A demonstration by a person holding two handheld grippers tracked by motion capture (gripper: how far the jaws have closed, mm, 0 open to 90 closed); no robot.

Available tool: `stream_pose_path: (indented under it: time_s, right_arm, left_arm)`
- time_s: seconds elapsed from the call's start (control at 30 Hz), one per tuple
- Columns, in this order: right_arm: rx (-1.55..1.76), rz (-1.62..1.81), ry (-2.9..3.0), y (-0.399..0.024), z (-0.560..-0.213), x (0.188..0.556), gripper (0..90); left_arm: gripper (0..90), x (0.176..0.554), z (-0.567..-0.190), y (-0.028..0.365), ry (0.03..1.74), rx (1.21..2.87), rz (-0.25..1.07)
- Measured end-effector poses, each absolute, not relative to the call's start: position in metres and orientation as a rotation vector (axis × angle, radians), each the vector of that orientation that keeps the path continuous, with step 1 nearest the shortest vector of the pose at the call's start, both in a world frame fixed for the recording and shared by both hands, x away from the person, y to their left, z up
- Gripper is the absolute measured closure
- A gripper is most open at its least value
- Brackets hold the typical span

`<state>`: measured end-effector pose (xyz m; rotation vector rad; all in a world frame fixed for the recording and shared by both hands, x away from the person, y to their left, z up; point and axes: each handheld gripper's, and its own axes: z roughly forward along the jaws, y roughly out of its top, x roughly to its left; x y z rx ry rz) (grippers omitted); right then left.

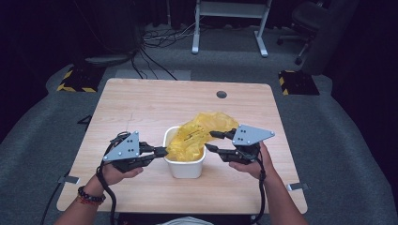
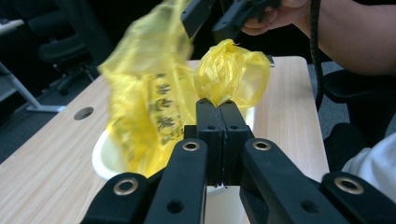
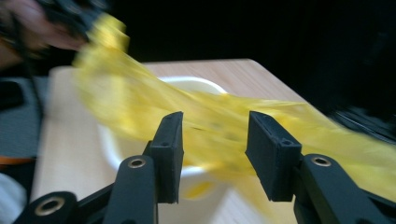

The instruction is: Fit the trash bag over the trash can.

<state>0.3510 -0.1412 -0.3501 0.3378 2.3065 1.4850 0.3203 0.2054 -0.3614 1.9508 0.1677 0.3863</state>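
Wooden table [image 1: 141, 108], left gripper [image 1: 162, 151] clamping yellow bag [image 1: 197, 133], right gripper [image 1: 212, 140] agape.

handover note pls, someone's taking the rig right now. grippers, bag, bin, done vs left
Left gripper: shut on a bunched edge of the yellow bag, at the near-left rim of the white bin.
Right gripper: open, jaws apart, with the bag film between or just beyond them; the view is blurred, so contact is unclear.
Bin: upright, mid-table.
Bag: partly in the bin, the rest billowing up and over the far-right side.
Done: bag started into the bin, one edge gripped.
Left, probably: grip the right-hand edge, spread the bag and fold it over the rim all round.
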Motion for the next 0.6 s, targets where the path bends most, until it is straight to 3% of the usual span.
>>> stream_pose_path:
  time_s: [0.33,0.6]
  right_arm:
    - [0.415,1.330,2.293,-0.140,-0.362,0.363,52.8]
    - [0.493,1.242,2.235,-0.127,-0.359,0.368,55.8]
  left_arm:
    - [89.3,0.308,-0.362,0.211,0.070,1.948,0.451]
    - [85.3,0.303,-0.384,0.213,0.024,2.026,0.443]
